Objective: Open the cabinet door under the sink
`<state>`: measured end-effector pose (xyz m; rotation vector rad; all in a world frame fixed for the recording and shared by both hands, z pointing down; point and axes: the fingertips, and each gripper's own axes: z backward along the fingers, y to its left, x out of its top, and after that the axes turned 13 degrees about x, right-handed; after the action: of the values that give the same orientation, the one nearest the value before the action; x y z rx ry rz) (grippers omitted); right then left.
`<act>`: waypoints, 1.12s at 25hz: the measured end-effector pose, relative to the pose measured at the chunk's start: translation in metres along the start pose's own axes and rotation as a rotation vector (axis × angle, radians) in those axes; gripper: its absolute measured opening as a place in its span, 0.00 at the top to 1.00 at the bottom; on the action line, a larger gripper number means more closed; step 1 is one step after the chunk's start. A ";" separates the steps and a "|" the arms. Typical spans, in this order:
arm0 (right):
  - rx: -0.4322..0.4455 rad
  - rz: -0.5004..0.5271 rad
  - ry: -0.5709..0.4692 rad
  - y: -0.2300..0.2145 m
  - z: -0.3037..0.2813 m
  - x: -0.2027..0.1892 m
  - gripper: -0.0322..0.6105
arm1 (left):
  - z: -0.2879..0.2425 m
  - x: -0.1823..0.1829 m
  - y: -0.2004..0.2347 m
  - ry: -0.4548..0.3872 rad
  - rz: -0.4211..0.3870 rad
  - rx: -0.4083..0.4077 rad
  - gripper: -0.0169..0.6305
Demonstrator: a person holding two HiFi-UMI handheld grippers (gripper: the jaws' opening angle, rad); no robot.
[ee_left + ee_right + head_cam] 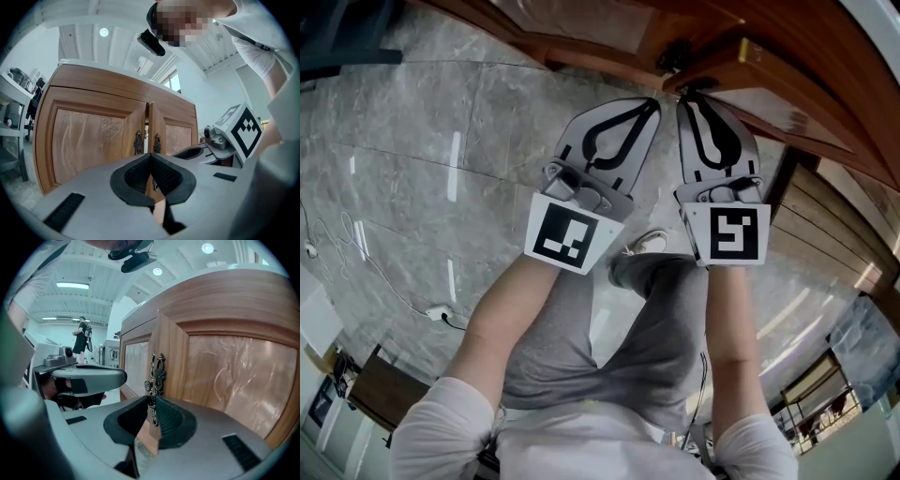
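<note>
Jaws of right gripper (150,401) clamped on handle (158,371) of cabinet door (225,371). Jaws of left gripper (150,155) together, empty, left of handle. Risk: small ornate handle slipping free under oblique pull.

No legible text; left gripper (652,103) and right gripper (685,97) bear only square markers (565,234).

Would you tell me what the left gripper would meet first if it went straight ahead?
Probably the cabinet door beside its ornate handle, near the seam; depth is unclear.
</note>
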<state>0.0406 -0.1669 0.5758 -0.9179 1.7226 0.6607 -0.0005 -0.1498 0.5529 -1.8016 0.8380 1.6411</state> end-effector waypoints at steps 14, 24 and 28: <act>0.035 -0.003 -0.009 0.019 0.016 -0.008 0.84 | -0.009 -0.007 0.000 -0.014 -0.013 -0.002 0.96; 0.043 0.014 -0.005 0.029 0.032 -0.012 0.84 | -0.026 -0.018 -0.016 -0.041 -0.047 -0.035 0.96; 0.060 0.012 -0.008 0.031 0.035 -0.011 0.84 | -0.036 -0.018 -0.016 -0.063 0.017 -0.046 0.96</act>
<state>0.0355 -0.1194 0.5753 -0.8621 1.7328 0.6165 0.0341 -0.1656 0.5743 -1.7680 0.7956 1.7323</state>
